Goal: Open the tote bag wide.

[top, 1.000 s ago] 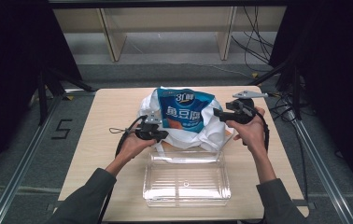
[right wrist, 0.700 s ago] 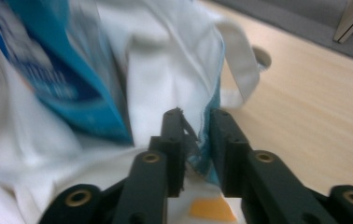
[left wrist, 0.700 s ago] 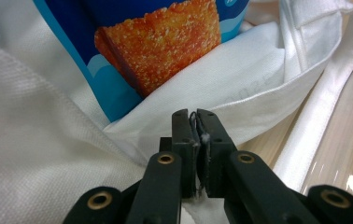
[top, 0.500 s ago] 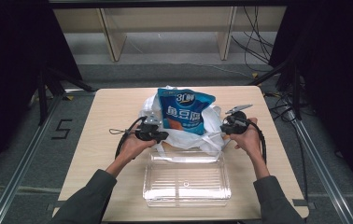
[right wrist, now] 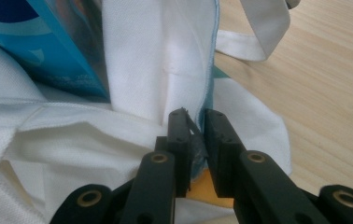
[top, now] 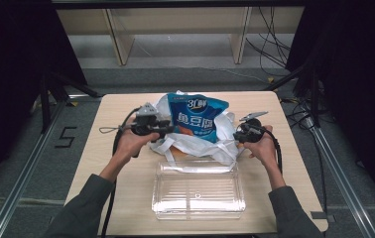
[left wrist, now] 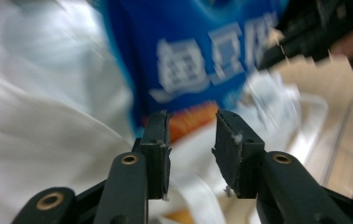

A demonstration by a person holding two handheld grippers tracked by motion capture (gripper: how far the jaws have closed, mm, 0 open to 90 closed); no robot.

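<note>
A white cloth bag [top: 200, 146] lies on the wooden table [top: 270, 106], and a blue snack packet [top: 198, 119] stands out of its mouth. My left gripper [top: 168, 130] hovers at the bag's left side. Its jaws have just been opening and stand apart with nothing between them [left wrist: 191, 135], the blurred packet [left wrist: 198, 60] and bag [left wrist: 39, 116] behind. My right gripper [top: 235, 135] is low at the bag's right side. Its jaws have just been closing and now pinch the bag's hemmed edge [right wrist: 195, 121]. The packet [right wrist: 39, 42] leans to its upper left.
A clear plastic tray [top: 198, 191] sits between the bag and the table's near edge. Bag handles [right wrist: 258, 42] trail onto bare wood on the right. The right gripper [left wrist: 314, 32] appears at the top right of the left gripper view. Cables run off the table's far right.
My left gripper has risen and opened, letting go of the bag's left side. My right gripper came down from beside the packet and closed on the bag's right edge.
</note>
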